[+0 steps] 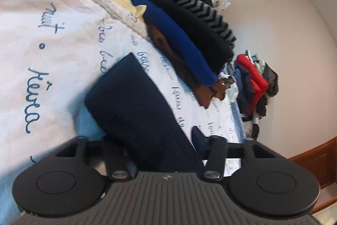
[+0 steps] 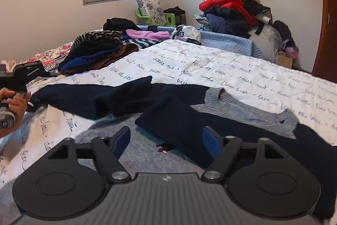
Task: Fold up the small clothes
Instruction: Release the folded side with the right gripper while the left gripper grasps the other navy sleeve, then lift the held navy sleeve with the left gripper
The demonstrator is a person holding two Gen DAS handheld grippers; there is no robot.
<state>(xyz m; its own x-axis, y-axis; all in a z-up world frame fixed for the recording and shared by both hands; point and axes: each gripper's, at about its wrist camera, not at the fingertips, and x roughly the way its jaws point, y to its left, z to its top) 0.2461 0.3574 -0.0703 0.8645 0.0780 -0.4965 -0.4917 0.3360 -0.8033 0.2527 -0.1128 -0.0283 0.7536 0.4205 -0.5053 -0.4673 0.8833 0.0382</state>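
Two tongs are working for me: my left tongs point(image 1: 160, 153) are squeezing a navy sleeve point(image 1: 134, 111) lying on the white quilt point(image 1: 42, 52), while my right tongs point(image 2: 166, 140) are gaping loose over the navy-and-gray sweater point(image 2: 181, 119) spreading flat just ahead of them.

The left tool point(image 1: 157, 146) is tipped sideways, its fingers closed on dark cloth. The right tool point(image 2: 166, 138) has its fingers wide apart. A hand point(image 2: 15, 103) grips the left tool's handle.
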